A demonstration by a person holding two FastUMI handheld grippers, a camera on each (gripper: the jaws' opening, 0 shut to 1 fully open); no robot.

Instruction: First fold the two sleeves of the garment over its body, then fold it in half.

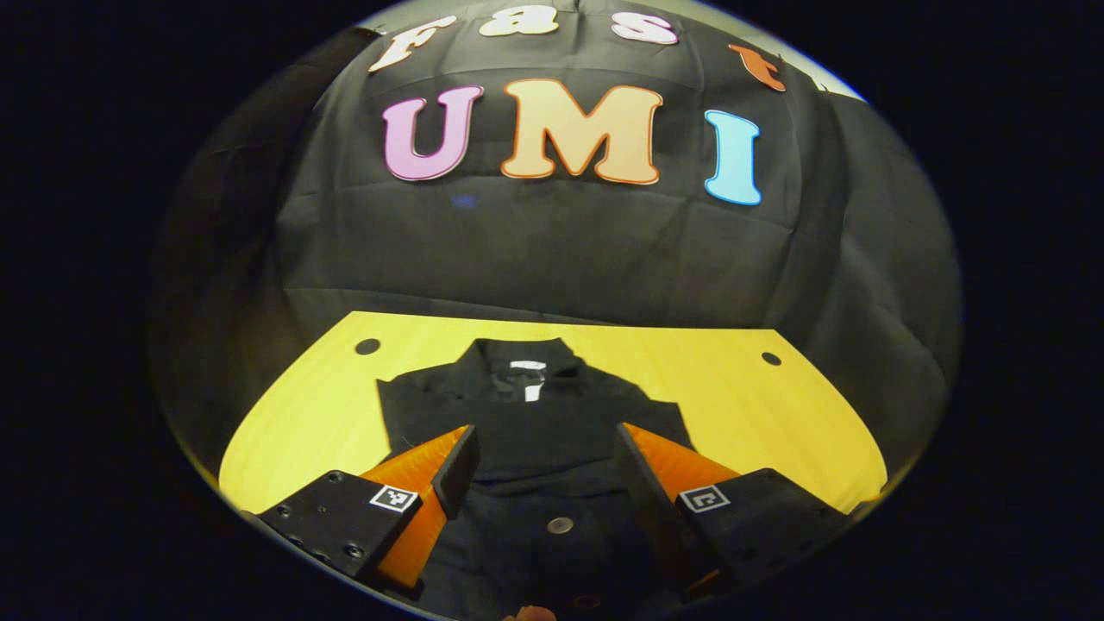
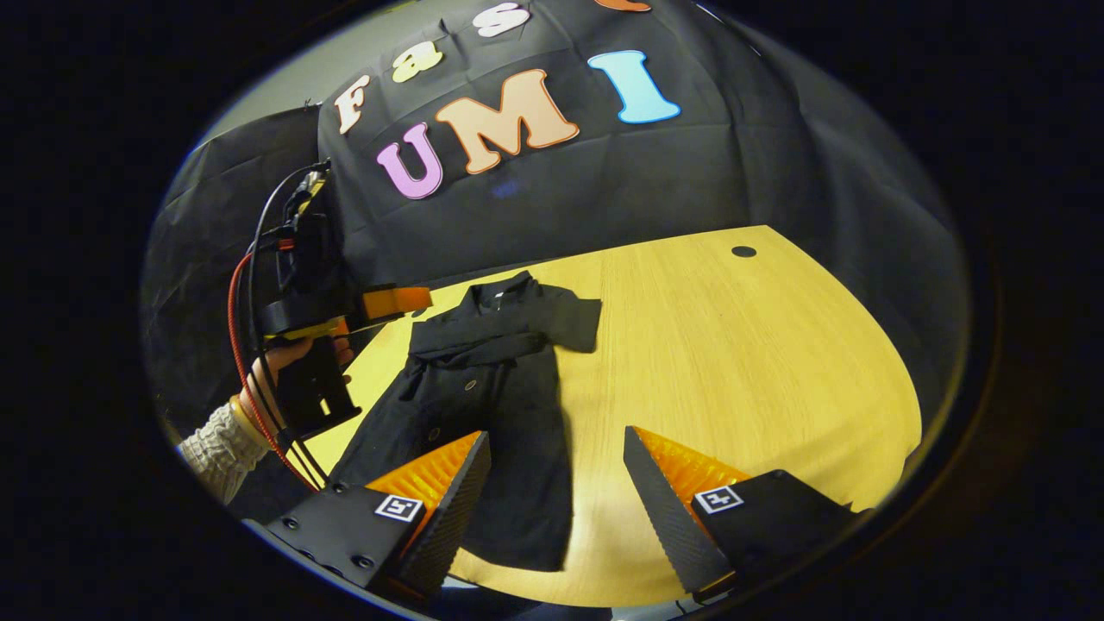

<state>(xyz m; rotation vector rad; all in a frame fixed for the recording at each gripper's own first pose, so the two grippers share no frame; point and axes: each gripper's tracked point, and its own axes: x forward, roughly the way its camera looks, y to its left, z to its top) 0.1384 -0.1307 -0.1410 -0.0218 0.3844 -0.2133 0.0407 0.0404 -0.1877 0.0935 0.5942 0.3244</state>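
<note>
A black buttoned garment [image 1: 535,431] lies flat on the yellow wooden table [image 1: 742,388], collar toward the booth wall. One sleeve lies folded across its chest [image 2: 483,349]. My left gripper [image 1: 545,453] hovers open above the garment's middle, nothing between its fingers. My right gripper [image 2: 556,461] is open too, low over the garment's lower right edge [image 2: 535,483] and the bare tabletop [image 2: 733,362]. In the right gripper view the left gripper [image 2: 392,302] shows, held by a hand in a knitted sleeve [image 2: 220,440], above the garment's left side.
Two dark round holes mark the table's far corners [image 1: 367,347] [image 1: 770,358]. Black cloth wall [image 1: 561,250] closes off the back. Bare table stretches to the right of the garment [image 2: 776,345]. Red and black cables [image 2: 241,328] trail from the left gripper.
</note>
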